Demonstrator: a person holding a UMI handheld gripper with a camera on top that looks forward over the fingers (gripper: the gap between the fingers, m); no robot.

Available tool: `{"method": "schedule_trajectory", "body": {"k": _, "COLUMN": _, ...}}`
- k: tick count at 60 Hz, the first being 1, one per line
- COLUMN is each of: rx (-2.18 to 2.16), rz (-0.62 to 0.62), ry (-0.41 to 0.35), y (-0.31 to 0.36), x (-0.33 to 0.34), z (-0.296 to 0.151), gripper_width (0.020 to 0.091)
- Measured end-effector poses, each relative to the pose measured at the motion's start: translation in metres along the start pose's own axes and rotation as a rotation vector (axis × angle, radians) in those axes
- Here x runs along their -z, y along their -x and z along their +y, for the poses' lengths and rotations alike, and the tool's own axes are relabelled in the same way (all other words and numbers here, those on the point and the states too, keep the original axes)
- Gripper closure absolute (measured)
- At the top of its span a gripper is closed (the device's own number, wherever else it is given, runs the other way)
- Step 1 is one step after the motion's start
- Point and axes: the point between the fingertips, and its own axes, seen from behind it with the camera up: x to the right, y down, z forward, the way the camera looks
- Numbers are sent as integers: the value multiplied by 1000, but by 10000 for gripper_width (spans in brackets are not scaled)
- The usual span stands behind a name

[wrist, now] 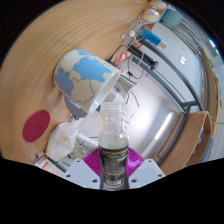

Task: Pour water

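Observation:
My gripper [113, 164] is shut on a clear plastic water bottle [113, 135] with a dark label; both magenta pads [92, 160] press its sides. The bottle stands upright in the fingers, white cap on top. Just beyond it and a little to the left sits a round mug [85, 78] with blue and cream patches, its opening facing the bottle. The bottle's neck reaches to about the mug's lower rim.
A red round coaster [37, 124] lies on the wooden table [40, 60] left of the mug. White and clear items [62, 143] lie left of the fingers. Cables and small boxes [140, 50] sit farther back, with a table edge and floor to the right.

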Motion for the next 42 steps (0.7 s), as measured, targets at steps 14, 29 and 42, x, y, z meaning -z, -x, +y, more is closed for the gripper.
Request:
{"method": "schedule_trajectory", "body": {"k": 14, "rx": 26, "rz": 1, "ry": 7, "y": 6, "x": -1, "z": 0, "gripper_width": 825}}
{"method": "schedule_trajectory", "body": {"k": 29, "rx": -752, "rz": -167, "ry": 47, "y": 37, "x": 18, "z": 19, "gripper_width": 825}}
{"method": "schedule_trajectory", "body": {"k": 42, "rx": -1679, "rz": -347, "ry": 0, "y": 64, "x": 30, "z": -1, "gripper_width": 825}}
